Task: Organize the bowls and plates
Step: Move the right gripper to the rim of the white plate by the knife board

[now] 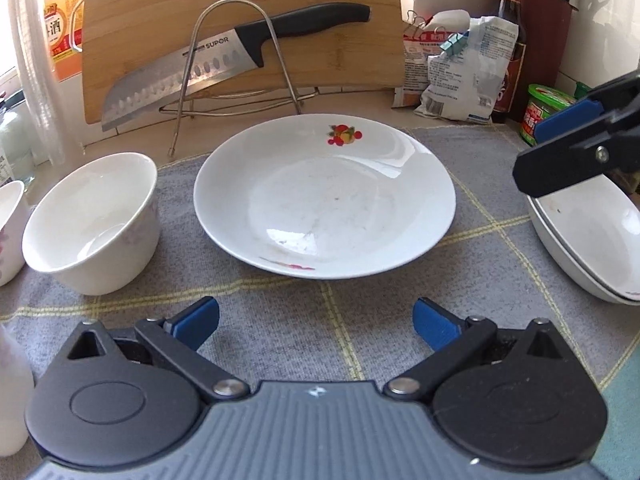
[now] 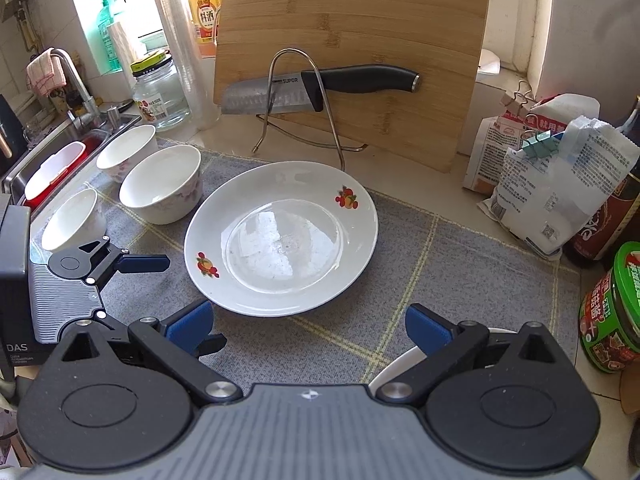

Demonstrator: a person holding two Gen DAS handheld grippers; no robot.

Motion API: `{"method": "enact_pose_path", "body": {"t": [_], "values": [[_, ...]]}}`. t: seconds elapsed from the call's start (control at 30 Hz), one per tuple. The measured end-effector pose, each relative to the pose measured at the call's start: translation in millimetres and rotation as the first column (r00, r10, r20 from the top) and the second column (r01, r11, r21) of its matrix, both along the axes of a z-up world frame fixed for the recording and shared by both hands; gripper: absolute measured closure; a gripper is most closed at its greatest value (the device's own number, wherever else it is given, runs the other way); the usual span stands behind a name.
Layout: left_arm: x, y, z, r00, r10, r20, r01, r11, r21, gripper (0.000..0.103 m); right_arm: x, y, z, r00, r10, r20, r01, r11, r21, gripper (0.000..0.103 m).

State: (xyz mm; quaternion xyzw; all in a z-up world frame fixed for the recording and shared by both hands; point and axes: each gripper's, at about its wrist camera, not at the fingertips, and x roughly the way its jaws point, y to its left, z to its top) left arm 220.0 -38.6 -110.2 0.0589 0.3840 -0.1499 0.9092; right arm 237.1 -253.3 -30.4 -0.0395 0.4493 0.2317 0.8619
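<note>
In the left wrist view, the left tool (image 1: 316, 320) hangs low over a grey checked mat (image 1: 280, 320) on the worktop, its blue-padded fingers spread wide with nothing between them. Just ahead of it lies a white plate (image 1: 324, 200) with small fruit prints on its rim, flat on the mat. To the left of the plate, near but apart from it, stands a white bowl (image 1: 92, 224); the edge of another white vessel shows at the far left border. At the right edge lie two stacked white plates (image 1: 588, 248), and the right tool (image 1: 560, 148) reaches in above their rim; whether it touches them cannot be told. Behind the mat a bamboo cutting board (image 1: 240, 12) leans upright, with a black-handled knife (image 1: 240, 56) resting in a wire rack (image 1: 236, 64).

In the right wrist view, the right tool (image 2: 308, 328) also stands wide apart and empty, over the mat, with a white rim just under its right finger. The fruit-print plate (image 2: 280, 240) lies ahead, in the middle of the mat. Three white bowls (image 2: 160, 184) are grouped to its left, towards the sink (image 2: 60, 144). The left tool (image 2: 140, 264) shows at the left, its fingers parted, near the plate's edge. Clipped bags (image 2: 552, 184) and a green-lidded jar (image 2: 612, 312) stand at the right.
</note>
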Motion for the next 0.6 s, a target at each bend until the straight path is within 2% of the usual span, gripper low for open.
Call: {"method": "enact_pose_path", "body": {"t": [0.07,0.4,0.6], "values": [[5.7,1.4,-4.5,1.000,-0.022,-0.016,0.022,1.000,-0.016,0.001,4.1,0.8,-1.8,1.000,-0.004,-0.013,0.004,1.000,0.003,0.000],[20.5,3.3,-10.2,0.995,-0.088,0.040,0.089,0.996,-0.012,0.001,34.0,8.8,-12.8,0.999,-0.023,-0.046,0.022,1.000,-0.020,0.000],[24.6,3.9,-12.8,0.991,-0.124,0.058,0.125,0.992,-0.016,0.000,56.6,18.6,-20.7,0.997,0.034,-0.069,-0.036,0.999,-0.023,0.000]]}}
